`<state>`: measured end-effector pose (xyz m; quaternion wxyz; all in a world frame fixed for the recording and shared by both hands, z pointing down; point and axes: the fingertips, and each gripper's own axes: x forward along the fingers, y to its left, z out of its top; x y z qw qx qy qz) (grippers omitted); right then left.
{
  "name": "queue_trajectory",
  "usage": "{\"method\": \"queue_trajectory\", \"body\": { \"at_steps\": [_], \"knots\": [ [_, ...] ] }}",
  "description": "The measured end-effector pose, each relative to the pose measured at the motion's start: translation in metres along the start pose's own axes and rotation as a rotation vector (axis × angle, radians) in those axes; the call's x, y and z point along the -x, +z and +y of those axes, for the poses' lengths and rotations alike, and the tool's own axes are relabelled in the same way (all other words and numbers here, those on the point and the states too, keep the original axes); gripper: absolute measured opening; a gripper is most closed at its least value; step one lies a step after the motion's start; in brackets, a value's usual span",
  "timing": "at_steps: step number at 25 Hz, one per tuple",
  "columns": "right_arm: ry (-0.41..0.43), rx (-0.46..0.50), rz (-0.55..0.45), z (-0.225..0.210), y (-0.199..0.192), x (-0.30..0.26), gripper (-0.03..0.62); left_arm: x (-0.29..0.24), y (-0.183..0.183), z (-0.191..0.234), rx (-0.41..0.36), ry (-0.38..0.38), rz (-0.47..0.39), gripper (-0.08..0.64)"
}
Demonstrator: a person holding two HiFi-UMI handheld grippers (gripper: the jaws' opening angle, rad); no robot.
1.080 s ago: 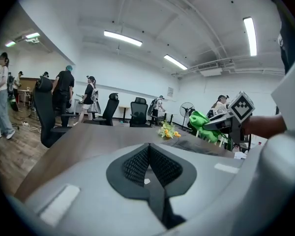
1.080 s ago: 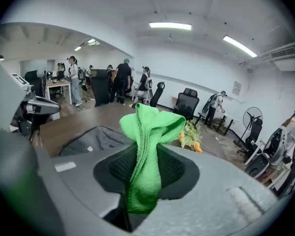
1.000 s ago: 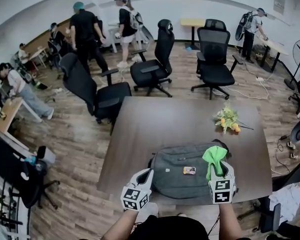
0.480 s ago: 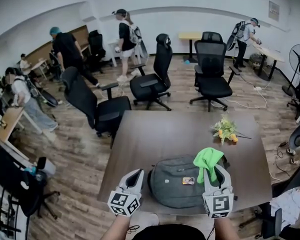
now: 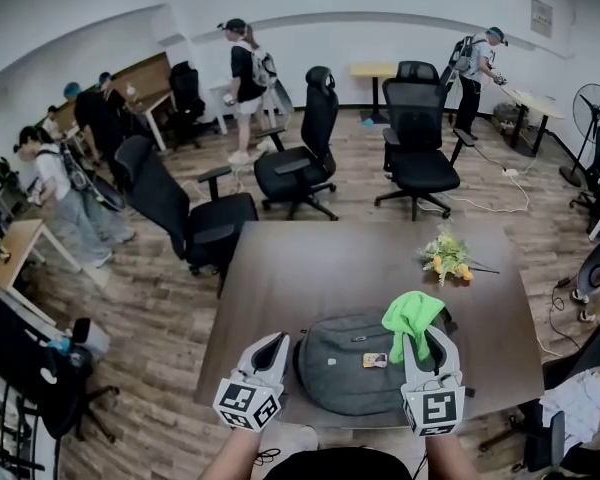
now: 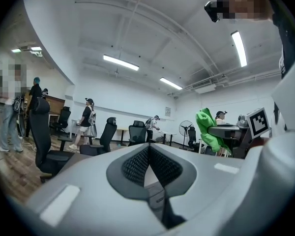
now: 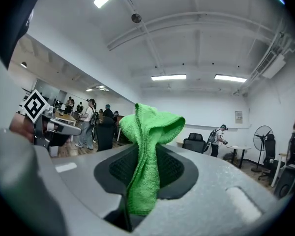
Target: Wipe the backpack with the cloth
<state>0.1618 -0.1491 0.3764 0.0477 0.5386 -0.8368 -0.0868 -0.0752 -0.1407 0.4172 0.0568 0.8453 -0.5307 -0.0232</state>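
A grey backpack (image 5: 350, 368) lies flat on the brown table (image 5: 320, 258), near its front edge. My right gripper (image 5: 421, 338) is shut on a bright green cloth (image 5: 412, 313) and hovers over the backpack's right end. In the right gripper view the cloth (image 7: 146, 151) stands up from between the jaws and folds over at the top. My left gripper (image 5: 275, 341) is shut with nothing in it, held above the table just left of the backpack. The left gripper view shows its jaws meeting, with the cloth (image 6: 208, 130) off to the right.
A small bunch of yellow flowers (image 5: 448, 256) lies on the table's far right. Black office chairs (image 5: 295, 163) stand beyond the table, one (image 5: 185, 208) close to its left corner. Several people move about at the back and left. More chairs and cables sit at the right.
Both grippers have risen a little and drawn back toward me, the cloth still held in the right one. People in the background have walked left.
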Motion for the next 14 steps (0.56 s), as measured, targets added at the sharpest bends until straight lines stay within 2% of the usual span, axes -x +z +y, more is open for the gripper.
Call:
{"method": "queue_trajectory", "body": {
  "at_steps": [8,14],
  "knots": [
    [-0.029,0.001,-0.004,-0.004,0.004,0.001,0.098,-0.004,0.0,-0.004,-0.015,-0.014,-0.003,0.015],
    [-0.01,-0.029,0.008,0.002,-0.01,0.002,0.098,-0.005,-0.002,-0.006,-0.028,-0.018,-0.007,0.015]
  ]
}}
